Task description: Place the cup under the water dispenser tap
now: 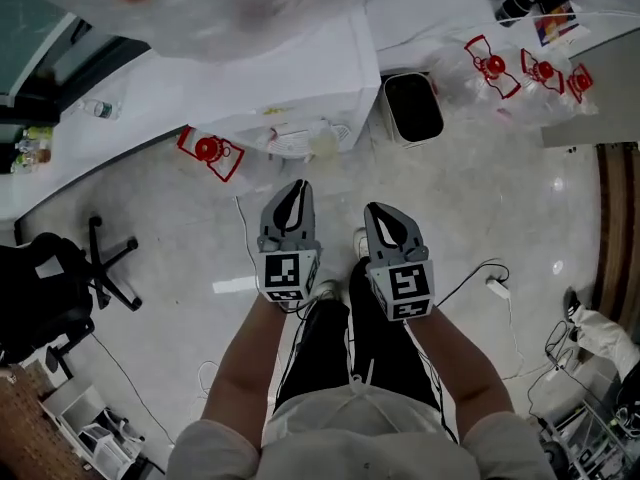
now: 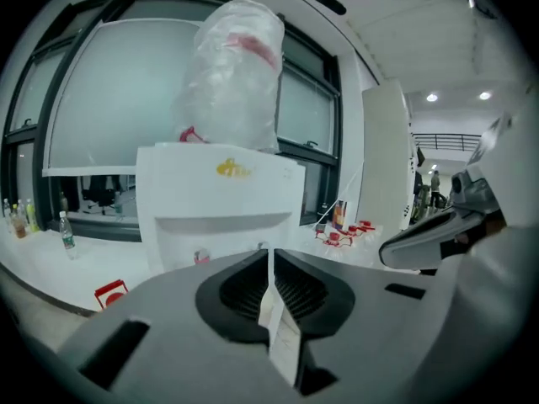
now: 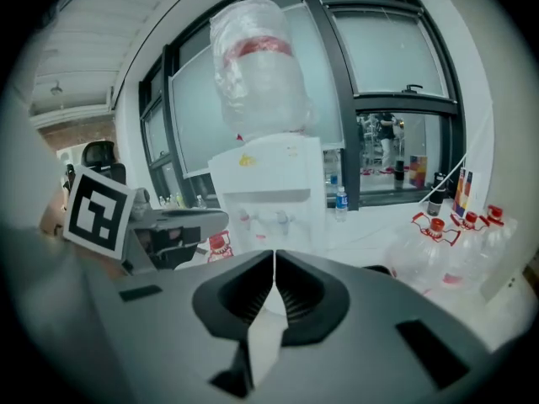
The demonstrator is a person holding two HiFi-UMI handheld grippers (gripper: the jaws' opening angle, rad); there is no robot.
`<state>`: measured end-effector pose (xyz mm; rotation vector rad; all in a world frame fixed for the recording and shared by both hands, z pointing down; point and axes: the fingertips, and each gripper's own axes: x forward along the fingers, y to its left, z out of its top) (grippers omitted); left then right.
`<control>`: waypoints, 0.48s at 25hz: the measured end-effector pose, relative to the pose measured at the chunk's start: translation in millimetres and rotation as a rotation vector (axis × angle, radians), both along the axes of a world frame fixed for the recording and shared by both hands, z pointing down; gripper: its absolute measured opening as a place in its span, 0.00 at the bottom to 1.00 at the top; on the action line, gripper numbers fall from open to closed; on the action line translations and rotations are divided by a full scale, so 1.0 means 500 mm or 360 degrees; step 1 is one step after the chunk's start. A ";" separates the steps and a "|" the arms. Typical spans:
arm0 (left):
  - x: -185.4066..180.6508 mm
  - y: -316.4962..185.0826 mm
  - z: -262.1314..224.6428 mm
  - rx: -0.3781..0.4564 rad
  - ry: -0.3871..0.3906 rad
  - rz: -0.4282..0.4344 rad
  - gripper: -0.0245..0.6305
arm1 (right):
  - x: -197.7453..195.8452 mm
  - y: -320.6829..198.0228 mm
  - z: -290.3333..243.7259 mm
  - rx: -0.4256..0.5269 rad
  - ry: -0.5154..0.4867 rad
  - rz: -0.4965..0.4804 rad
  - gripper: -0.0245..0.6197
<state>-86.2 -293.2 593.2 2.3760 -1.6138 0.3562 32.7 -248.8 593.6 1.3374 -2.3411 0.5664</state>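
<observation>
Both closed and empty, left claw (image 1: 296,186) and right claw (image 1: 377,210) hang over open floor (image 1: 480,198) facing the water dispenser (image 1: 290,88).

The left gripper (image 2: 269,255) points at a white water dispenser (image 2: 221,200), its jaws pressed together with nothing between them. A plastic-wrapped bottle (image 2: 236,74) sits upright on top of the dispenser, in front of a dark-framed window (image 2: 101,99). A small water bottle (image 2: 67,230) stands on the ledge at the left. The right gripper (image 2: 438,234) shows at the right edge.
</observation>
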 end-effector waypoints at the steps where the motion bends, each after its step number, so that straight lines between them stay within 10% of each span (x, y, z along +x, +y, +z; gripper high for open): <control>1: 0.001 0.019 -0.025 0.0009 -0.0007 0.0020 0.09 | -0.002 0.012 -0.021 0.0004 -0.0018 0.0012 0.08; 12: -0.016 0.240 -0.327 0.0196 0.0109 0.0098 0.07 | -0.045 0.148 -0.304 0.0220 -0.0166 0.0100 0.08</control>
